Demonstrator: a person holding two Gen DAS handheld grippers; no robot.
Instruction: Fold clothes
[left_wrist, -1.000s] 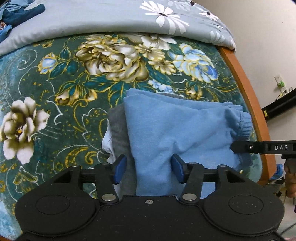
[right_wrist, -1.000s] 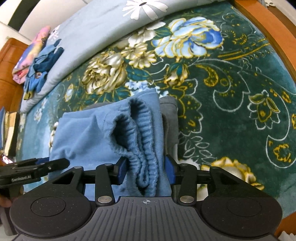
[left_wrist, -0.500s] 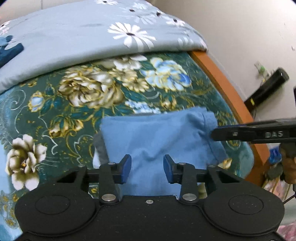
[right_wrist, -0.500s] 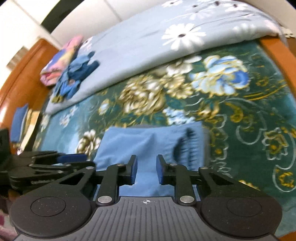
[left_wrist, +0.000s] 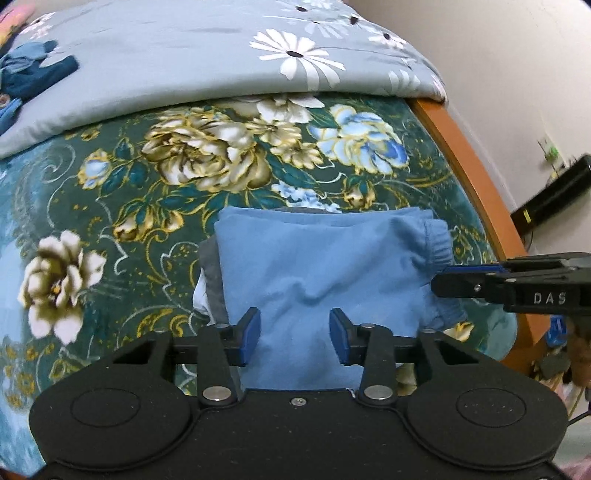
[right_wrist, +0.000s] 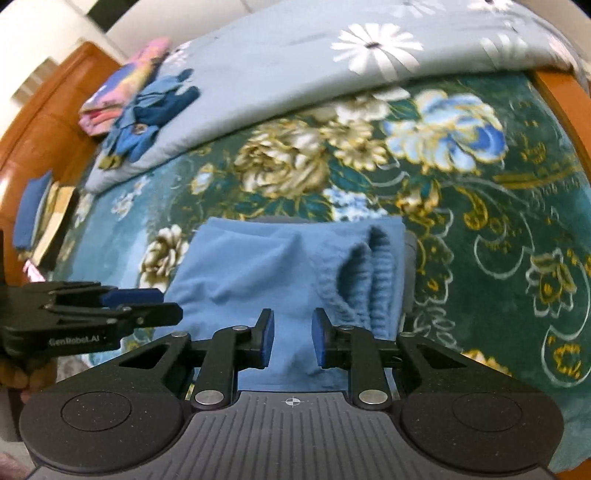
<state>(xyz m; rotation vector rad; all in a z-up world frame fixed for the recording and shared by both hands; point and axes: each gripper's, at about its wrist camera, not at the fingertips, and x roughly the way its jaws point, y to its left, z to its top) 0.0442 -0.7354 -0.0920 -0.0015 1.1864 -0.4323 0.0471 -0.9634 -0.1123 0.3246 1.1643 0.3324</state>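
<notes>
Two grippers above folded blue garment (left_wrist: 325, 266) on floral green blanket (left_wrist: 155, 206), nothing held.
Left gripper (left_wrist: 294, 330): jaws about half apart and opening, hovering over near edge of garment, pads clear of cloth. Right gripper (right_wrist: 293, 338): jaws narrow but parted, nothing clamped between, also over near edge. Garment folded into compact rectangle, ribbed cuff (right_wrist: 369, 273) at right end, grey layer (left_wrist: 212, 273) peeking out at left side. Placed mid-blanket, near right wooden bed frame (left_wrist: 476, 195). Far side: grey daisy quilt (left_wrist: 221, 51), heap of dark blue clothes (right_wrist: 155, 110) at far left.
</notes>
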